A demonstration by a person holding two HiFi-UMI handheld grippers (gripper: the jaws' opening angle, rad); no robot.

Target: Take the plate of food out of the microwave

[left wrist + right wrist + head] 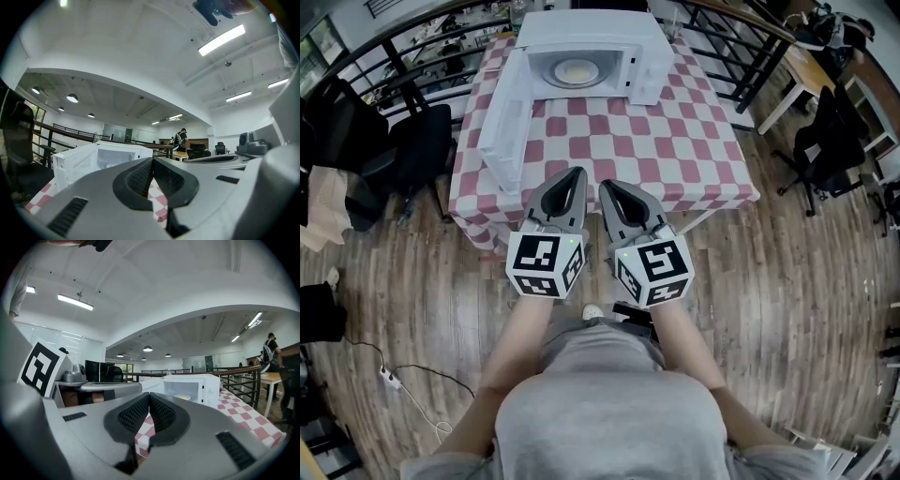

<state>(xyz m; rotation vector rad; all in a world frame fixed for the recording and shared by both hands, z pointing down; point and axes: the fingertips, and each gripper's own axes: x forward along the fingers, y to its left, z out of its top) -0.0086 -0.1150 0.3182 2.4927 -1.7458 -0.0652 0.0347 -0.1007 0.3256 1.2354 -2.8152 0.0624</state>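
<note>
A white microwave stands at the far end of the checkered table, its door swung wide open to the left. Inside it rests a pale plate of food, also seen in the right gripper view. My left gripper and right gripper hover side by side at the table's near edge, well short of the microwave. Both are shut with nothing between their jaws. In the left gripper view the microwave appears ahead to the left.
Black railings run round the table's far side. A dark chair stands at the table's left, and desks with office chairs at the right. A white power strip lies on the wooden floor. A person stands far off.
</note>
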